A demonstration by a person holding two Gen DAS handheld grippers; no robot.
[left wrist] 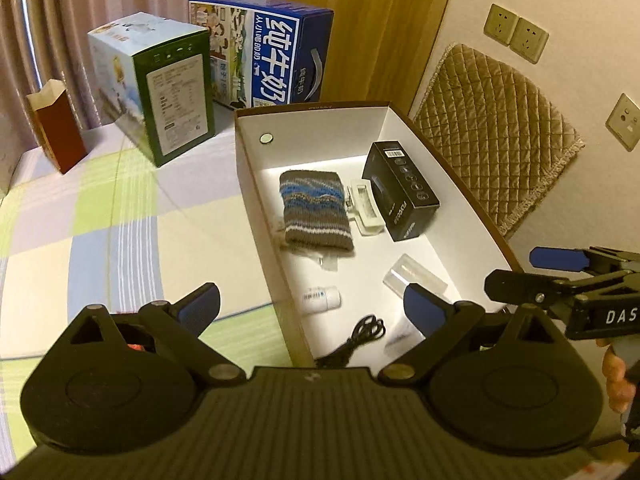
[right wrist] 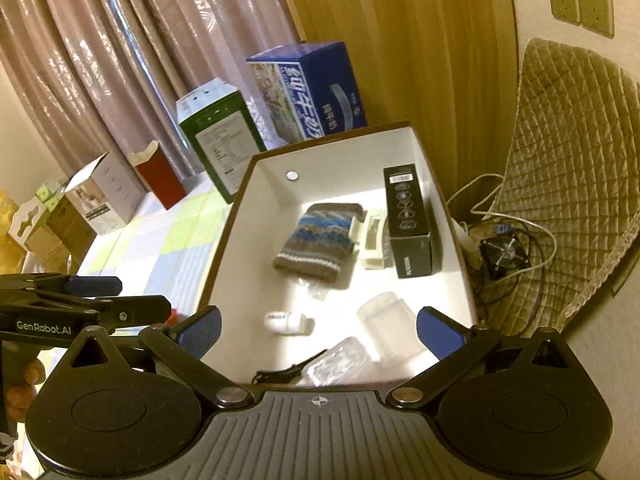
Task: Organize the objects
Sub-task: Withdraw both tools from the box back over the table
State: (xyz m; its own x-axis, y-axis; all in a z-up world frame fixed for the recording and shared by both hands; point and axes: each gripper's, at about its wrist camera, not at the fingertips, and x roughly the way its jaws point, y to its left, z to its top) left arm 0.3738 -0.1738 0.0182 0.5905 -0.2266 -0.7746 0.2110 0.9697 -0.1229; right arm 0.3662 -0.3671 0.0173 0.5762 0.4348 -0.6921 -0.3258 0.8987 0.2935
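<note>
Box (left wrist: 256, 160) w/ knit pouch (left wrist: 316, 212), blk carton (left wrist: 404, 192)

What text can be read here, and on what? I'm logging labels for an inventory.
"纯牛奶": side of the blue carton, printed sideways.
"DAS": right gripper, cut off at the picture's edge.
"GenRobot.AI": left gripper.
Black box: barcode and white lettering, too blurred to read.
Green box: label panel, too small.
White bottle: blue print, blurred.
</note>
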